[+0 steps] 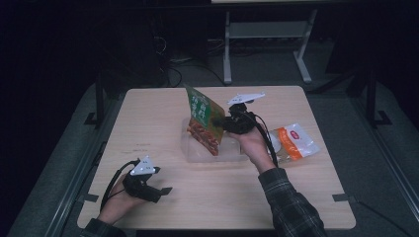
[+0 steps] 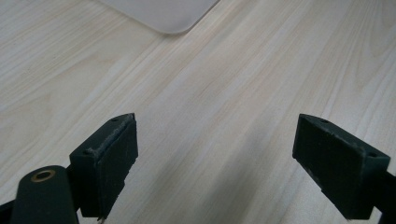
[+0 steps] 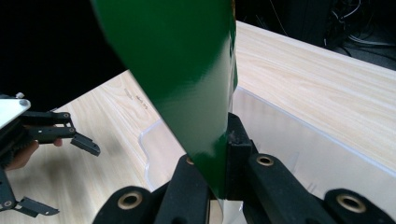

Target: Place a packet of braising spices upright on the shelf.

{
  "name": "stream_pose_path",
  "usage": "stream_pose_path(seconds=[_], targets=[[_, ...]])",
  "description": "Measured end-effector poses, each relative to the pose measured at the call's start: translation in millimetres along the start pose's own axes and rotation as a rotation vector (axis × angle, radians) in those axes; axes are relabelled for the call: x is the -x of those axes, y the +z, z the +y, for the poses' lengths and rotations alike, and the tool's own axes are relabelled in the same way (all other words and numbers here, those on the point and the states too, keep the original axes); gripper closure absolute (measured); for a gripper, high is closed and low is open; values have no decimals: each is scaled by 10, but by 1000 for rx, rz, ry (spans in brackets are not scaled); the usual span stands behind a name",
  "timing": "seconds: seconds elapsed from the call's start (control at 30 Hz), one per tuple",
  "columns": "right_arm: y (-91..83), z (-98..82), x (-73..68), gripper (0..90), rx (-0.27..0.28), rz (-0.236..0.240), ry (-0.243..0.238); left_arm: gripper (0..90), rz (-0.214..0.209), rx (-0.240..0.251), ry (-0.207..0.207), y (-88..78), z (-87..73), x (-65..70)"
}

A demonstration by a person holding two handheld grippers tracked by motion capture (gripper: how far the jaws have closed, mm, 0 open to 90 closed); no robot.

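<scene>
A green food pouch [image 1: 203, 119] with a picture of a red dish stands upright over a clear plastic tray [image 1: 193, 152] at the table's middle. My right gripper [image 1: 220, 123] is shut on the pouch's right edge. In the right gripper view the glossy green pouch [image 3: 187, 79] rises from between the closed jaws, with the clear tray's rim [image 3: 149, 140] below it. My left gripper [image 1: 157, 191] rests low at the front left of the table, open and empty. In the left gripper view its pads [image 2: 112, 158] stand wide apart over bare wood.
An orange and white packet [image 1: 292, 142] lies on the table right of the tray, beside the right forearm. The table [image 1: 148, 123] is light wood with rounded corners. A dark floor and a metal frame lie beyond the far edge.
</scene>
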State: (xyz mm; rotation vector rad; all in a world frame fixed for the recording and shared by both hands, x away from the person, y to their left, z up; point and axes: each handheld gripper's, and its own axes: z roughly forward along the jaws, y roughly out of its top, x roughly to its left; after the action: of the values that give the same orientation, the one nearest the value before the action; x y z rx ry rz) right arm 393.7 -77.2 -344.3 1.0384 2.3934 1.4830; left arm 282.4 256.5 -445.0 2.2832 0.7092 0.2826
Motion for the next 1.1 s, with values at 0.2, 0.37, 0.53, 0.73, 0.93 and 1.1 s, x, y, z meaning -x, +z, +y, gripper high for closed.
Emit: stream_pose_path(seconds=[0.2,0.37,0.53,0.73,0.93,1.1], targets=[[54,-44,14,893,-13,-1,4,137,-5,-8,7,2,2,0],[114,-59,5,886,-33,-3,-11,137,-13,-16,11,23,4,15],[159,-82,-17,858,-44,4,-28,137,-14,-17,14,31,1,17],[162,-94,-38,698,-64,12,-22,137,-14,-16,11,33,0,19],[116,-156,-57,425,-71,-11,-52,137,-17,-26,14,39,3,15],[14,-219,-75,361,-66,-2,-66,137,-18,-23,5,50,1,28]])
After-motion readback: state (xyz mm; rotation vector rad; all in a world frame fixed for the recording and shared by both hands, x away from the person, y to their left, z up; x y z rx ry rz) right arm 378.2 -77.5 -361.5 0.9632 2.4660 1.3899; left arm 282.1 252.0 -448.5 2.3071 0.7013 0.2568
